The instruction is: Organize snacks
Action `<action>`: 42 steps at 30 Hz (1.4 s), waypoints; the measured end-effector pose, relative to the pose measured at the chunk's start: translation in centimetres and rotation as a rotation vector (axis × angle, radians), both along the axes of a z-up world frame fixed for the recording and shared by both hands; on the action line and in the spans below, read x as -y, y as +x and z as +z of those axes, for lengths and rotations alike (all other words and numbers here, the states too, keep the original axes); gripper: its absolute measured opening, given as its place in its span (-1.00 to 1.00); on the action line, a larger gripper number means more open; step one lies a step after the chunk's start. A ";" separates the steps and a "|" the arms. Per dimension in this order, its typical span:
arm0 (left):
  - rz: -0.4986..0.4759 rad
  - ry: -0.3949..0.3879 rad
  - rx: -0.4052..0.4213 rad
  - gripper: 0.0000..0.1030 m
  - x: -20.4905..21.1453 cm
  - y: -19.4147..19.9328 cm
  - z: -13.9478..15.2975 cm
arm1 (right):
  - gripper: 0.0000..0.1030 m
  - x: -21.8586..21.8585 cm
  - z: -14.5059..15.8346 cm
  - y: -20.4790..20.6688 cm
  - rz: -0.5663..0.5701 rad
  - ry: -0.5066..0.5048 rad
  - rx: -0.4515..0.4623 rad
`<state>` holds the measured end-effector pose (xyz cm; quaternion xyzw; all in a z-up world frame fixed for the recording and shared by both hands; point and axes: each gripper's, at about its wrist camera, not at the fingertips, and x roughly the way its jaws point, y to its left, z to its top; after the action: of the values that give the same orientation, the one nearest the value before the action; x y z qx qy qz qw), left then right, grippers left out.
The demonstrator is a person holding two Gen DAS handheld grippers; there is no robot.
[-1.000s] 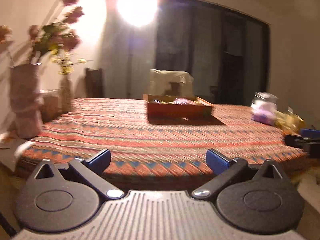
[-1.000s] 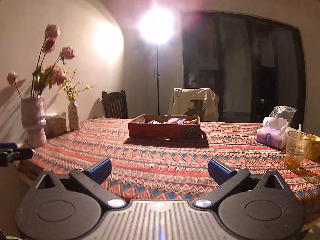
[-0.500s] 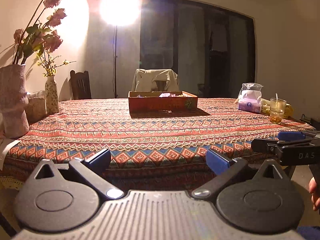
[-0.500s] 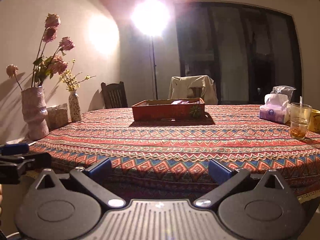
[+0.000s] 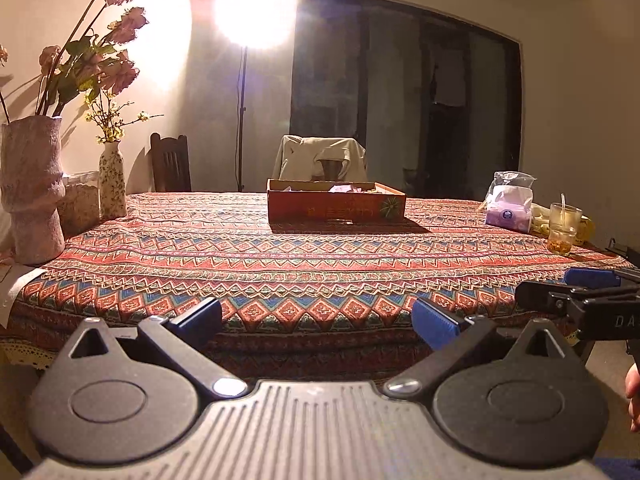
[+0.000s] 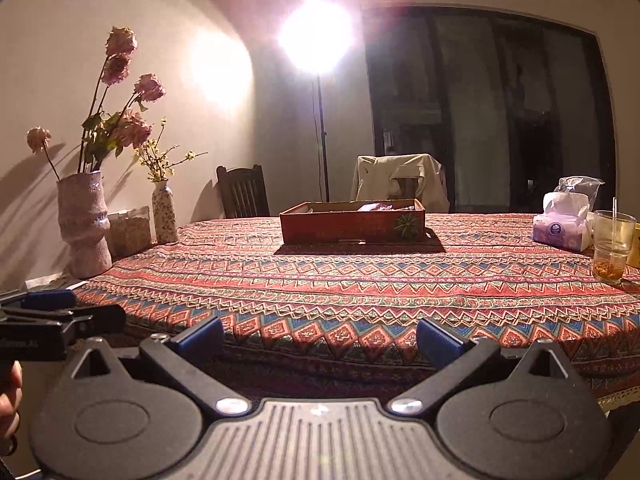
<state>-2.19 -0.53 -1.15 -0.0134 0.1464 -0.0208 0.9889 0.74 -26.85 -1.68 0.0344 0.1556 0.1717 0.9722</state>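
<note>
Left wrist view: left gripper (image 5: 316, 320) jaws spread wide, nothing between, held off near edge of table (image 5: 280, 272). Red snack box (image 5: 336, 202) far-centre on patterned cloth, long axis running left-right, long side facing cam; wrappers inside, too small to ID. Right gripper (image 5: 560, 292) at right edge, side-on.

Right wrist view: right gripper (image 6: 320, 336) jaws apart, empty. Snack box (image 6: 352, 222) mid-table, long axis left-right. Glass (image 6: 612, 246) and tissue pack (image 6: 562, 230) far right, vase (image 6: 84, 226) left.
</note>
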 end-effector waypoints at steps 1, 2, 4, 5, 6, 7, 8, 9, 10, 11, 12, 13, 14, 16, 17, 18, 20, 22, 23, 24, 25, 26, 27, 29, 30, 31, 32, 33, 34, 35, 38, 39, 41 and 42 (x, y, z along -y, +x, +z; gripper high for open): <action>0.000 0.001 0.001 1.00 0.0 0.0 0.0 | 1.00 0.0 0.0 0.0 0.000 0.002 0.001; 0.000 0.003 0.002 1.00 0.1 0.0 0.0 | 1.00 0.0 0.1 0.0 0.000 0.003 0.001; -0.001 0.007 0.004 1.00 0.3 -0.1 -0.1 | 1.00 0.0 0.0 0.0 0.001 0.003 0.001; -0.001 0.010 0.001 1.00 0.3 -0.1 -0.1 | 1.00 0.0 0.0 0.0 0.001 0.003 0.000; -0.002 0.011 0.000 1.00 0.3 0.0 -0.1 | 1.00 0.0 0.0 0.0 0.000 0.003 0.001; -0.004 0.011 0.000 1.00 0.3 0.0 -0.1 | 1.00 0.0 0.0 0.0 -0.002 0.004 0.001; -0.004 0.012 0.001 1.00 0.3 -0.1 -0.1 | 1.00 0.0 0.0 0.0 -0.001 0.005 0.001; -0.004 0.013 0.004 1.00 0.3 -0.1 -0.1 | 1.00 0.0 0.0 0.0 -0.001 0.006 0.001; -0.003 0.014 0.006 1.00 0.3 -0.1 -0.1 | 1.00 0.0 0.0 0.0 0.000 0.007 0.002; -0.003 0.014 0.007 1.00 0.3 -0.1 0.0 | 1.00 0.0 0.0 0.0 0.000 0.007 0.002; -0.004 0.014 0.008 1.00 0.3 -0.1 0.0 | 1.00 0.0 0.0 0.0 -0.002 0.006 0.003; -0.004 0.014 0.008 1.00 0.3 -0.1 0.0 | 1.00 0.0 0.0 0.0 -0.003 0.005 0.005; -0.003 0.014 0.007 1.00 0.3 -0.1 0.0 | 1.00 0.0 0.0 -0.1 -0.003 0.004 0.008; -0.003 0.014 0.007 1.00 0.2 -0.1 0.0 | 1.00 0.0 0.0 -0.2 -0.005 0.001 0.012; -0.003 0.014 0.007 1.00 0.2 -0.1 0.0 | 1.00 0.0 0.0 -0.2 -0.005 0.001 0.012; -0.002 0.014 0.008 1.00 0.2 -0.1 0.0 | 1.00 0.0 0.0 -0.2 -0.006 0.003 0.014; -0.001 0.013 0.010 1.00 0.2 -0.1 0.0 | 1.00 0.0 0.1 -0.3 -0.005 0.005 0.016; 0.000 0.013 0.009 1.00 0.2 -0.1 0.0 | 1.00 0.0 0.1 -0.4 -0.006 0.003 0.017; 0.000 0.012 0.009 1.00 0.2 -0.1 0.0 | 1.00 0.0 0.1 -0.4 -0.007 0.002 0.017; 0.000 0.013 0.010 1.00 0.2 -0.1 0.0 | 1.00 0.1 0.1 -0.4 -0.006 0.003 0.016; -0.001 0.013 0.010 1.00 0.3 -0.1 0.0 | 1.00 0.1 0.1 -0.4 -0.006 0.003 0.016; -0.002 0.014 0.010 1.00 0.2 -0.1 0.0 | 1.00 0.1 0.1 -0.4 -0.006 0.002 0.016; -0.003 0.015 0.010 1.00 0.2 -0.1 0.0 | 1.00 0.1 0.1 -0.4 -0.006 0.001 0.017; -0.004 0.016 0.010 1.00 0.2 -0.1 -0.1 | 1.00 0.1 0.1 -0.4 -0.009 0.003 0.017; -0.004 0.016 0.010 1.00 0.2 -0.1 -0.1 | 1.00 0.0 0.1 -0.4 -0.010 0.005 0.016; -0.005 0.015 0.009 1.00 0.2 -0.1 -0.1 | 1.00 0.1 0.1 -0.4 -0.009 0.010 0.013; -0.005 0.014 0.010 1.00 0.2 -0.1 -0.1 | 1.00 0.2 0.1 -0.3 -0.008 0.015 0.010; -0.004 0.014 0.010 1.00 0.2 -0.1 -0.1 | 1.00 0.2 0.1 -0.3 -0.007 0.019 0.008; -0.003 0.014 0.011 1.00 0.2 -0.2 -0.1 | 1.00 0.3 0.2 -0.3 -0.007 0.022 0.007; -0.003 0.014 0.010 1.00 0.1 -0.1 0.0 | 1.00 0.3 0.2 -0.3 -0.008 0.022 0.007; -0.004 0.015 0.011 1.00 0.1 -0.1 0.0 | 1.00 0.3 0.2 -0.3 -0.009 0.021 0.007; -0.003 0.015 0.011 1.00 0.1 -0.1 0.0 | 1.00 0.3 0.2 -0.3 -0.008 0.021 0.007; -0.003 0.015 0.011 1.00 0.1 -0.2 0.0 | 1.00 0.3 0.2 -0.2 -0.008 0.021 0.008; -0.003 0.015 0.010 1.00 0.1 -0.2 0.0 | 1.00 0.3 0.2 -0.2 -0.007 0.022 0.008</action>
<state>-2.35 -0.68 -1.19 -0.0055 0.1416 -0.0213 0.9897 0.51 -27.17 -1.47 0.0448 0.1498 0.1700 0.9730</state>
